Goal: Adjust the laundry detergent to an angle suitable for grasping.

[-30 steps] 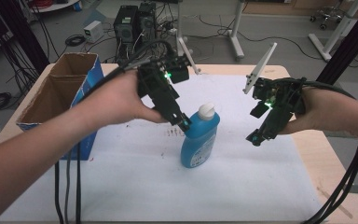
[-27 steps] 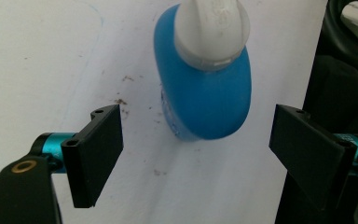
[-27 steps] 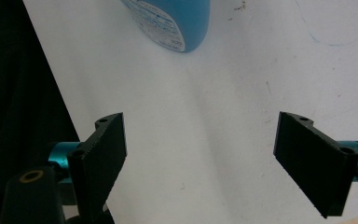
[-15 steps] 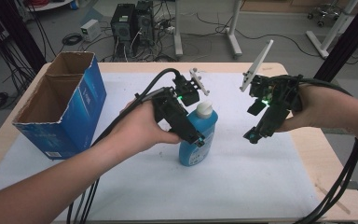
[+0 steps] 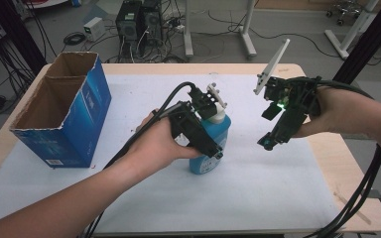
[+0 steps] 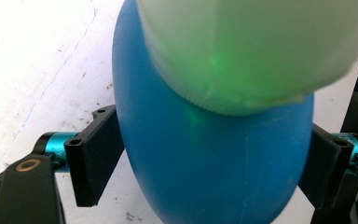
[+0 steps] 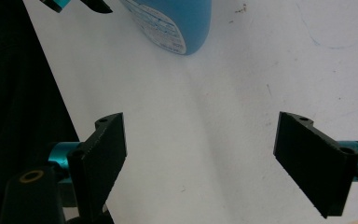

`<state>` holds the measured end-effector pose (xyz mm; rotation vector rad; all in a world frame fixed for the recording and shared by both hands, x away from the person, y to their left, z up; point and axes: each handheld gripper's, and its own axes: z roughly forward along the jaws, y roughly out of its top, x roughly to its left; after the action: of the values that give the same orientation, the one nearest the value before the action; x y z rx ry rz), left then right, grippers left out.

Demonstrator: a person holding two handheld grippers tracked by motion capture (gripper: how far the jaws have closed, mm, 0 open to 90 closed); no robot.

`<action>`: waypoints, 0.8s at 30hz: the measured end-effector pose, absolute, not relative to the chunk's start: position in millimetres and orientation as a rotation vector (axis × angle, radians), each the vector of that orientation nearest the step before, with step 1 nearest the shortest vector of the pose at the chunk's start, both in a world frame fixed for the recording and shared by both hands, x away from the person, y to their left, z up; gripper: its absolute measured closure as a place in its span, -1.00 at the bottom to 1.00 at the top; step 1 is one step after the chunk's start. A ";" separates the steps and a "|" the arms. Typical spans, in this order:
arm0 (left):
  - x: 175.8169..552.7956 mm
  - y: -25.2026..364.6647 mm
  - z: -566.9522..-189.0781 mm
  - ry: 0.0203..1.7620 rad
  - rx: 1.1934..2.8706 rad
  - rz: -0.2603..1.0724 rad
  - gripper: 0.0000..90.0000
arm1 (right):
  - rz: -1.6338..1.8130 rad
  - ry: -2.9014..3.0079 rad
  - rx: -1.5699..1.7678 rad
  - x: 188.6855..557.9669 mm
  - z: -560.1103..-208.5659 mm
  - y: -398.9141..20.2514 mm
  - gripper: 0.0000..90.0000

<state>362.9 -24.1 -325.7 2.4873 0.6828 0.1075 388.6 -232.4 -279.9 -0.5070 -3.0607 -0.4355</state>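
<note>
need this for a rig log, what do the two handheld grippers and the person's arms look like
Both the left gripper and right gripper are black, with flat rectangular black jaws on turquoise metal mounts. A green light glows on the right one, which also carries a pale grey three-cornered plate. Thick black cables trail from each. The forearms are bare, no sleeves visible.
</note>
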 end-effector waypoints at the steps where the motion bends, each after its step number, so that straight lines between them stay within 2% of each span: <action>1: 363.4 -23.9 -326.2 0.680 2.486 0.096 -0.51 | -0.430 -3.062 -0.508 388.7 -279.9 -232.5 -0.63; 24: 362.8 -28.0 -332.0 0.704 2.496 0.122 -0.26 | -0.433 -3.057 -0.516 388.8 -280.5 -232.7 -0.63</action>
<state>362.8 -28.0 -332.0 2.4963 0.7039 0.1218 388.8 -232.7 -280.5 -0.5161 -3.0568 -0.4326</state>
